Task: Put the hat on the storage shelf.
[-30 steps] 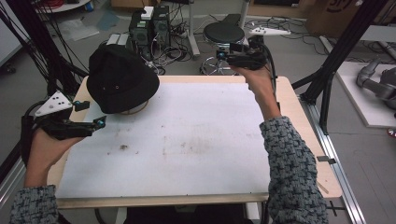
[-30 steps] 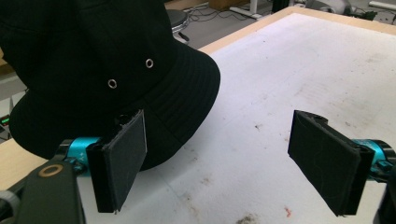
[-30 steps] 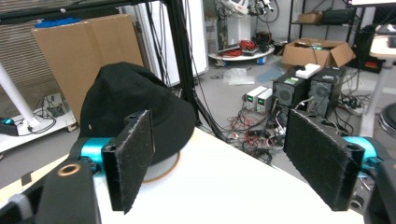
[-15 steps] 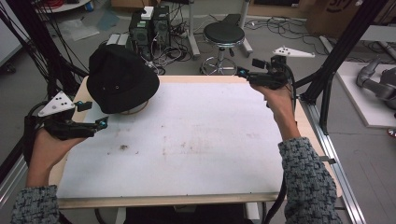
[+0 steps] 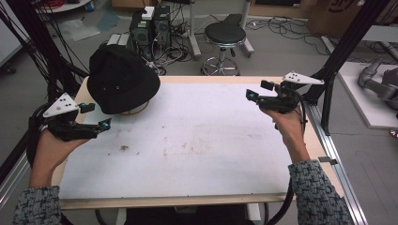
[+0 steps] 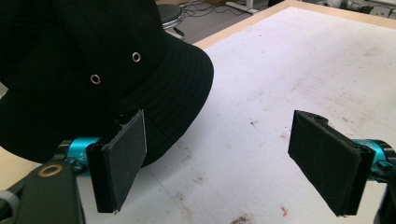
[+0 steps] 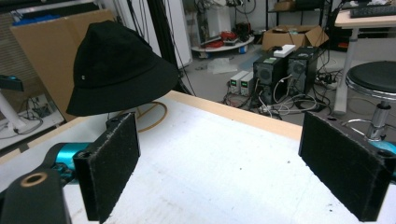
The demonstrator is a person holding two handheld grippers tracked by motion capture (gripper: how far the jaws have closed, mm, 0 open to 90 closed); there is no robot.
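Note:
A black bucket hat [image 5: 123, 79] rests on a wooden ring stand [image 5: 137, 109] at the table's far left corner. My left gripper [image 5: 98, 116] hovers just in front of the hat's brim, open and holding nothing. In the left gripper view the hat [image 6: 93, 56] sits right behind the left pad, and the open gripper [image 6: 224, 163] has bare table between its jaws. My right gripper [image 5: 257, 90] is held open above the far right of the table, pointing left. The right gripper view has its open gripper [image 7: 229, 163] facing the distant hat [image 7: 119, 65] and its stand [image 7: 154, 116].
The white table top [image 5: 197, 140] has a few brown stains near its middle. Behind the far edge stand a round black stool [image 5: 225, 35] and computer towers [image 5: 150, 26] amid cables. A black frame post [image 5: 347, 51] rises close to my right gripper.
My right gripper has swung from the far edge near the stool out to the right and a little nearer. The left gripper and the hat have stayed put.

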